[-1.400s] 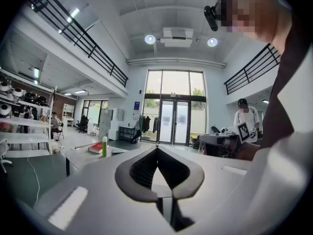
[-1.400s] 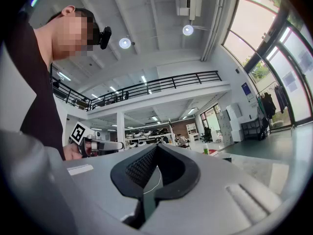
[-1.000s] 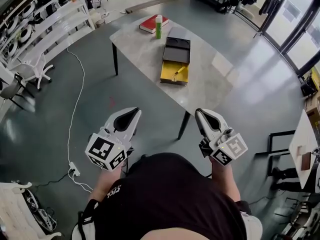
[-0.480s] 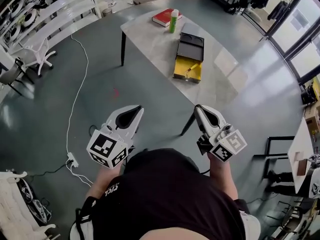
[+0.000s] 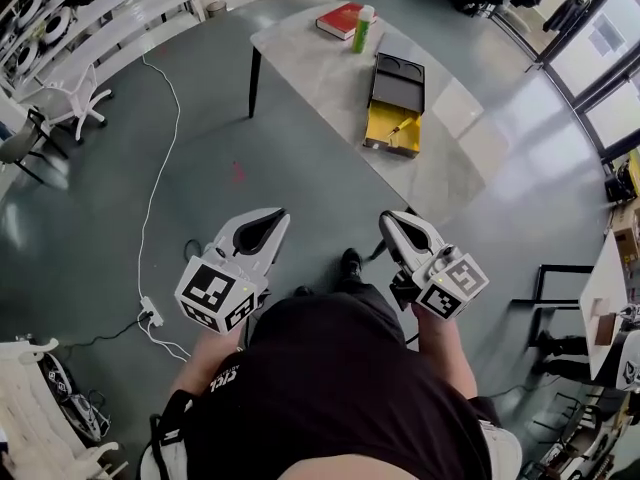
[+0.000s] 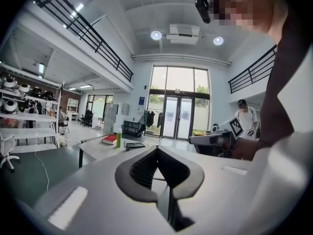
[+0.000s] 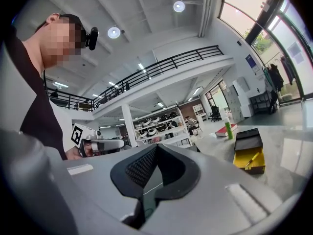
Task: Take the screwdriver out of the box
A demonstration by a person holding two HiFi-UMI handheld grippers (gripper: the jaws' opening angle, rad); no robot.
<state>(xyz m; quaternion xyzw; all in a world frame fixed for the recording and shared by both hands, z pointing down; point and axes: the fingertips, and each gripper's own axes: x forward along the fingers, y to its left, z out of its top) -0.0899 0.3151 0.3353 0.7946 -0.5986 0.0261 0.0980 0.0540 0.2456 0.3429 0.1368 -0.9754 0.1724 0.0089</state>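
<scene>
The open box lies on the grey table far ahead of me, its yellow tray nearest and its black lid behind. The screwdriver rests slantwise in the tray; the right gripper view shows it as a yellow screwdriver in the tray. My left gripper and right gripper are held side by side at waist height over the floor, well short of the table. Both are shut and hold nothing. From the left gripper I see the lid only.
A red book and a green bottle stand at the table's far end. White shelving and a white chair line the left. A cable with a power strip crosses the floor. Another table stands at right.
The table and box have slid up and to the right in the head view as I walk. A shoe now shows between the grippers. Both grippers stay shut and have sunk slightly.
</scene>
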